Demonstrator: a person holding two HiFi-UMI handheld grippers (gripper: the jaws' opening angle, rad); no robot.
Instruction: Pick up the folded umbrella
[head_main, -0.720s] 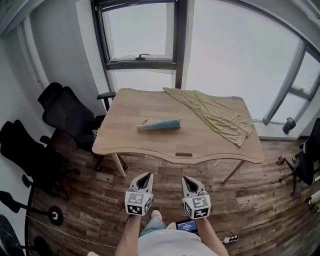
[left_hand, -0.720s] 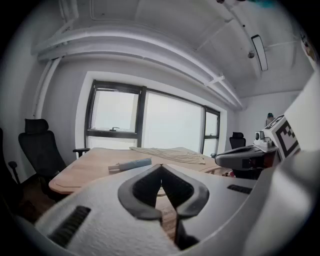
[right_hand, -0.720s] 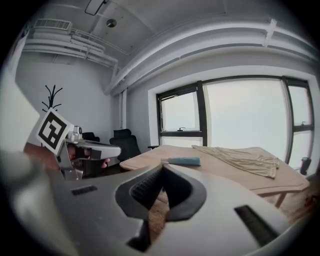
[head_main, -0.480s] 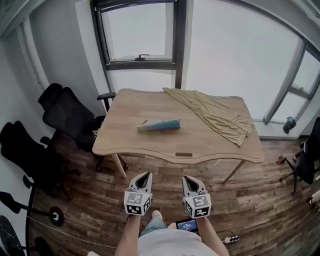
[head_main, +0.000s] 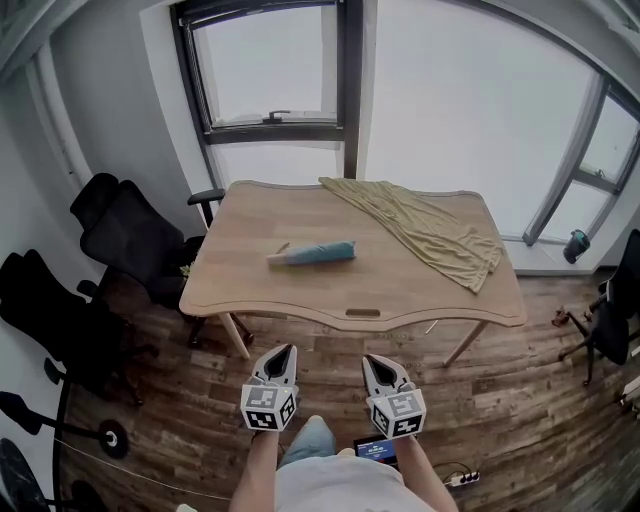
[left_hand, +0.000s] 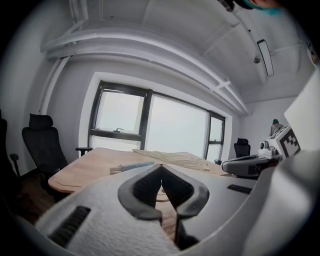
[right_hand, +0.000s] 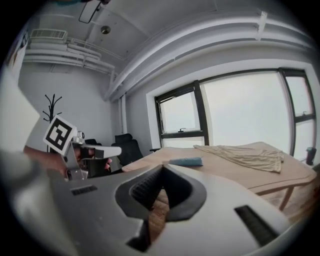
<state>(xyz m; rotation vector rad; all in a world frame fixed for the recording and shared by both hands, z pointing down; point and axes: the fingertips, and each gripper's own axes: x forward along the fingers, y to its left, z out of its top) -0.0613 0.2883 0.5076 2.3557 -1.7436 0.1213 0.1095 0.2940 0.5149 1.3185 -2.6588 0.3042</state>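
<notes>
A wooden table stands under large windows; the folded umbrella lies on its left half, apart from a beige cloth. The left gripper and right gripper are held short of the table, jaws pressed together, empty. One should be opened and lowered across the umbrella's middle.

surface: wooden table | on it: folded umbrella, left of centre; beige cloth, right

Head view looks down, 2 gripper views roughly level; all share the table.
</notes>
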